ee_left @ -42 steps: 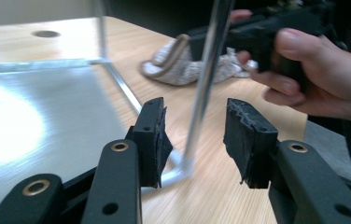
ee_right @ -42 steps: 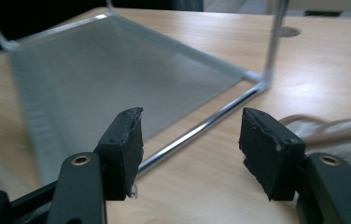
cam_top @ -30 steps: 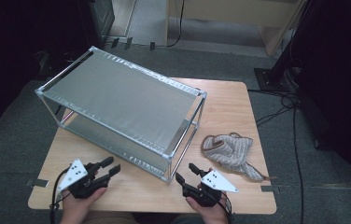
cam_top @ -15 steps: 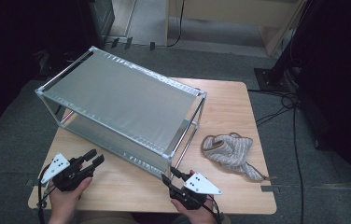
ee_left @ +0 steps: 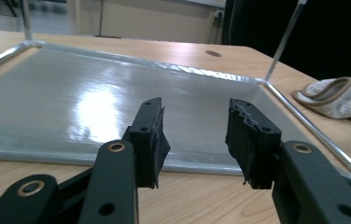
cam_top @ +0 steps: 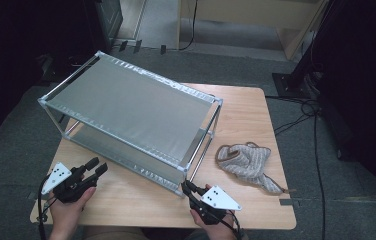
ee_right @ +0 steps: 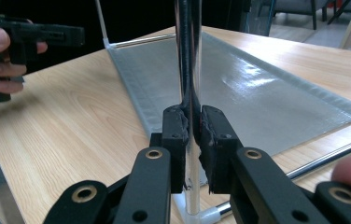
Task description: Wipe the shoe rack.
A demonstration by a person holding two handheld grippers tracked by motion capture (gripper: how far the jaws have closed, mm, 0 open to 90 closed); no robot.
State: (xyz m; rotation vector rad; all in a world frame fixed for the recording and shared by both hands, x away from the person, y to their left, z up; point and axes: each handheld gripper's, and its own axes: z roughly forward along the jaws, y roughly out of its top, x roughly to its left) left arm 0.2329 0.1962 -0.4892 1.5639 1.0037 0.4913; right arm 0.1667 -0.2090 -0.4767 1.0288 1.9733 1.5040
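A two-tier metal shelf rack stands on the wooden table. My right gripper is at the rack's near right corner, low down. In the right gripper view its jaws have just been closing and now pinch the chrome corner post between the pads. My left gripper rests at the near left of the table, pointing at the rack. Its jaws stand open with nothing between them, facing the lower shelf.
A grey knitted cloth with a brown rim lies on the table to the right of the rack, also seen in the left gripper view. Cables run over the floor at the right. Bare table lies between the two hands.
The left hand has slid left along the table's front. The right gripper's jaws, open a second ago, have shut on the rack's corner post.
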